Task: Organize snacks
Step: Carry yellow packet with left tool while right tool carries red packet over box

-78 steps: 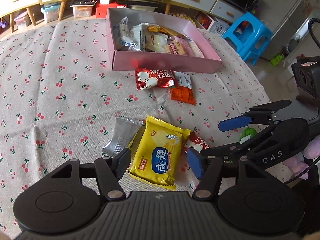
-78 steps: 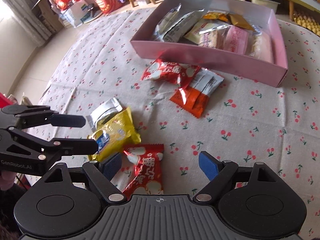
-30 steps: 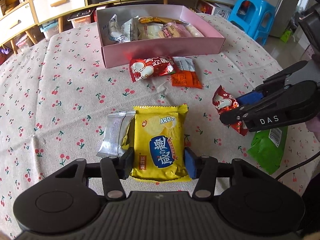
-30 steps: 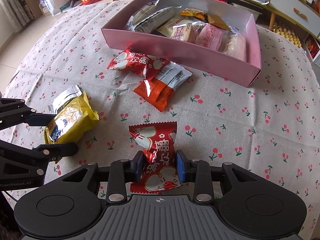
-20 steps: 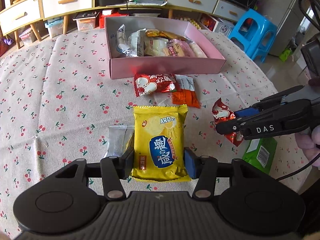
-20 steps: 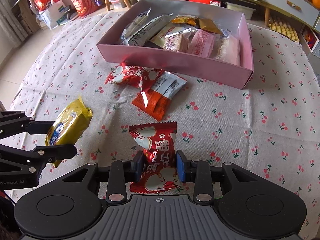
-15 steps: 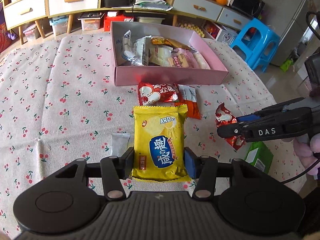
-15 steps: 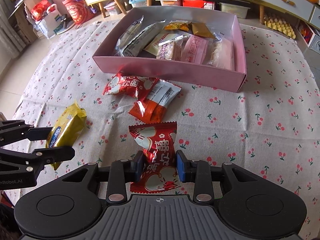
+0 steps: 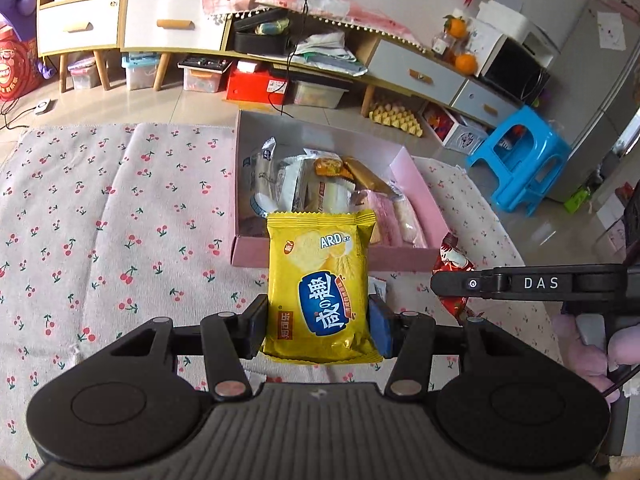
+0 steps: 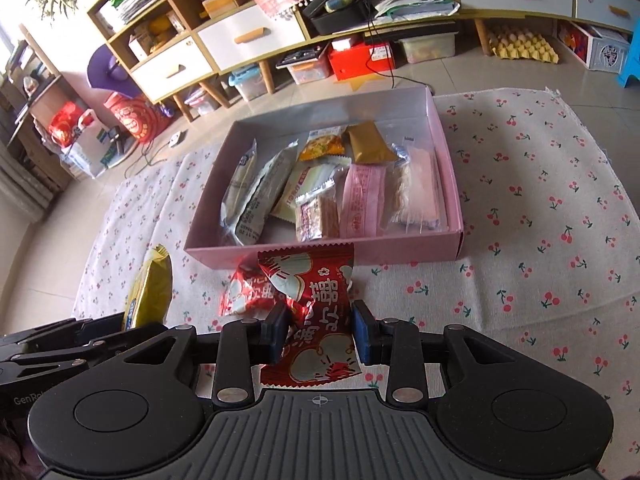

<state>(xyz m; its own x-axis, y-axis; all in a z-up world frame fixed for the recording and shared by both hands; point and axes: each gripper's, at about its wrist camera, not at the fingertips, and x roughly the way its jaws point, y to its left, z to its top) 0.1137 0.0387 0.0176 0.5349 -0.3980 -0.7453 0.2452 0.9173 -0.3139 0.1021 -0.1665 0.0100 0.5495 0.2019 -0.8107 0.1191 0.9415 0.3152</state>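
Carrying two packets clear of the table, where a second ago both hung just above the cherry-print tablecloth (image 9: pixel 120 208); now raised and brought close to the near wall of the shallow pink cardboard box (image 10: pixel 450 184).

Item one: glossy yellow foil biscuit packet (image 9: pixel 318 284), clamped between the pads of the left gripper (image 9: pixel 318 330), jaws about half apart and pressed on its long edges; packet upright, its top edge overlapping the box's near wall in the left wrist view.

Item two: red-and-white foil sweet packet (image 10: pixel 314 308), pinched at its crumpled middle by the right gripper (image 10: pixel 318 338), jaws nearly together; packet hanging in front of the box's near wall.

Left on the table: a second red foil packet (image 10: pixel 244 292), beside the box wall.

In the box: an assortment of wrapped snacks, lying side by side in a loose row.

Judged: lift finished, transfer to the box under way; both releases not yet made.
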